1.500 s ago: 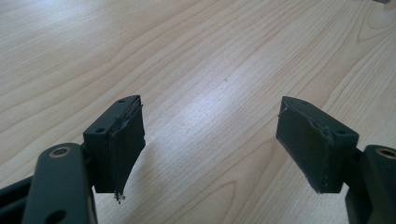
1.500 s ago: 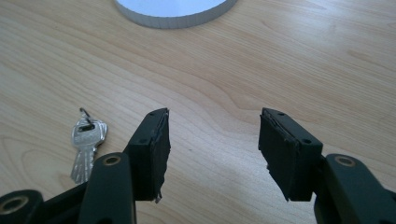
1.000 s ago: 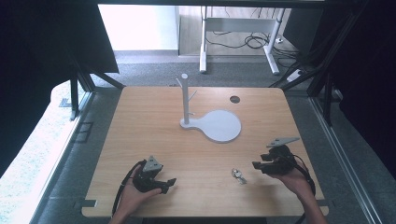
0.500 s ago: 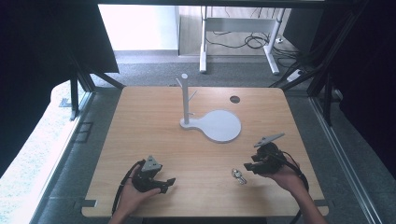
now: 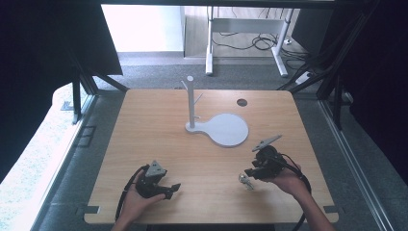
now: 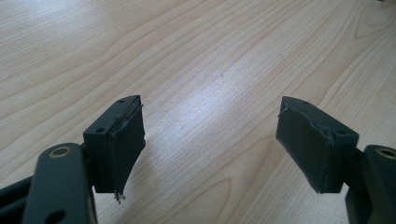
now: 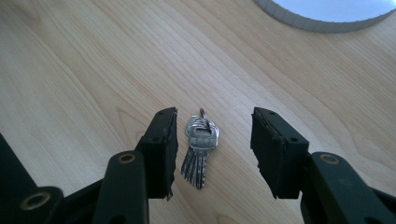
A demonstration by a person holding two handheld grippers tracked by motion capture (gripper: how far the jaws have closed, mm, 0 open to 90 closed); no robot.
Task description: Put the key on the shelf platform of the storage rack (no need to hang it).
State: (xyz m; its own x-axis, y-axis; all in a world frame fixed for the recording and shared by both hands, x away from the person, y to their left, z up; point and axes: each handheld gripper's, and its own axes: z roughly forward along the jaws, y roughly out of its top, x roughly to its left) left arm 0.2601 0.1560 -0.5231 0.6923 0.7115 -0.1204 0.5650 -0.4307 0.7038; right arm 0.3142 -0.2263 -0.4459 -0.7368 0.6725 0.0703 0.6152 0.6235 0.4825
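A small bunch of silver keys [image 7: 200,149] lies flat on the wooden table [image 5: 159,130], seen as a small glint [image 5: 246,181] in the high view. My right gripper [image 7: 212,140] is open, its two jaws standing on either side of the keys without touching them; in the high view that gripper [image 5: 250,174] sits just right of the keys. My left gripper [image 6: 210,140] is open over bare wood near the front left [image 5: 173,188]. A grey stand with a thin upright post [image 5: 191,101] and a round base plate [image 5: 226,130] stands at mid table.
The base plate's ribbed rim [image 7: 322,23] shows at the top of the right gripper view. A dark round hole [image 5: 242,102] sits in the tabletop at the back right. Black frame struts and cables flank the table on both sides.
My right gripper has moved left and down toward the keys until its jaws straddle them. The left gripper has stayed in place.
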